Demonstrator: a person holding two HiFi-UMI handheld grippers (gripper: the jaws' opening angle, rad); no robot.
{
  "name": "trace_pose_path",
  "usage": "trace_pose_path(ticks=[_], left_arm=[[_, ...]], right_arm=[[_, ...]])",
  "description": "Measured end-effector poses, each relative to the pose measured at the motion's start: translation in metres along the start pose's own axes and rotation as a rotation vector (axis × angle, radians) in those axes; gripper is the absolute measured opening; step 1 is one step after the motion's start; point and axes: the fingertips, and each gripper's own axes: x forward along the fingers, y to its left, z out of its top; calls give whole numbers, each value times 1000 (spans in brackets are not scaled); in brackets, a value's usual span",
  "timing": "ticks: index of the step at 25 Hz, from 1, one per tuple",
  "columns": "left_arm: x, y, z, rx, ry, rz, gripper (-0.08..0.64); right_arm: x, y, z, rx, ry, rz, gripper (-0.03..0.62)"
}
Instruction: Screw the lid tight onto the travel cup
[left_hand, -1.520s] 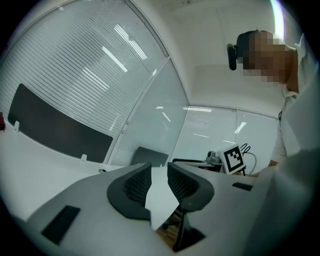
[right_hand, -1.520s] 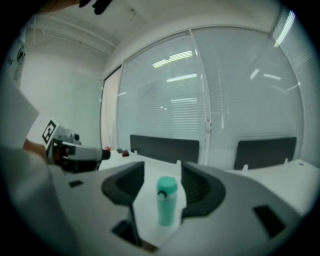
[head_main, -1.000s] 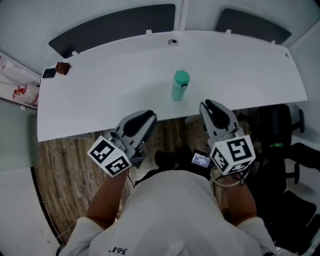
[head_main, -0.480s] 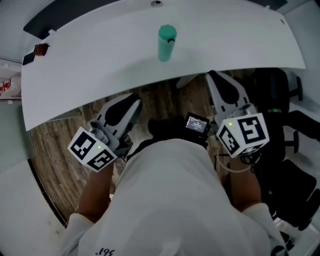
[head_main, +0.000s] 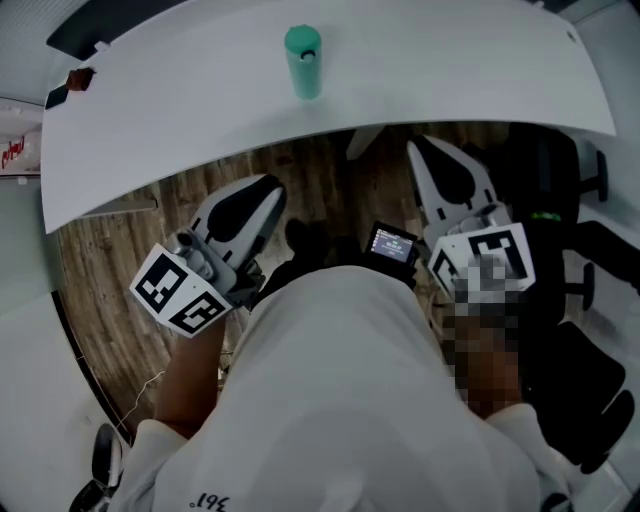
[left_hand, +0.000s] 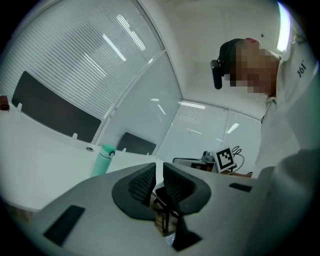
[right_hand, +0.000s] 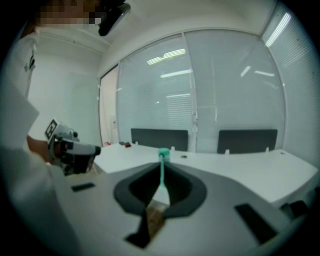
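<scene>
The travel cup stands upright on the white desk, its lid already seated on top; whether the lid is screwed tight cannot be told from here. Both grippers hang well short of the cup, over the floor on the person's side of the desk's edge; the left gripper has its fingers a narrow slit apart with nothing between them; the right gripper has its fingers pressed together and empty, lined up on the cup.

Neither gripper has reached the cup, so the step in hand is judged to be the approach; both pairs of fingers must spread before they arrive. One gripper should clasp the cup's body low and square, to stop it turning or tipping. The other should take the lid evenly across its width and turn it level with the cup's axis, so the thread does not cross; the smooth body looks likely to slip under a light grip.

The desk is bare around the cup; small dark and red items lie well to the cup's left, and dark panels and glass partitions stand beyond it. On the near side of the cup is wood-pattern floor, with a black office chair to the cup's right.
</scene>
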Motion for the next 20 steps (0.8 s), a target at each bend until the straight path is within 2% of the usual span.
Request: trace_pose_path(ticks=[10, 14, 20], left_arm=[[21, -69, -36, -31, -26, 67, 66], [11, -80, -42, -24, -34, 92, 66], [0, -79, -42, -27, -26, 93, 66]], right_arm=[[-50, -16, -30, -19, 22, 111, 28], [-57, -11, -34, -27, 18, 136, 26], [-63, -1, -22, -29, -9, 130, 25]])
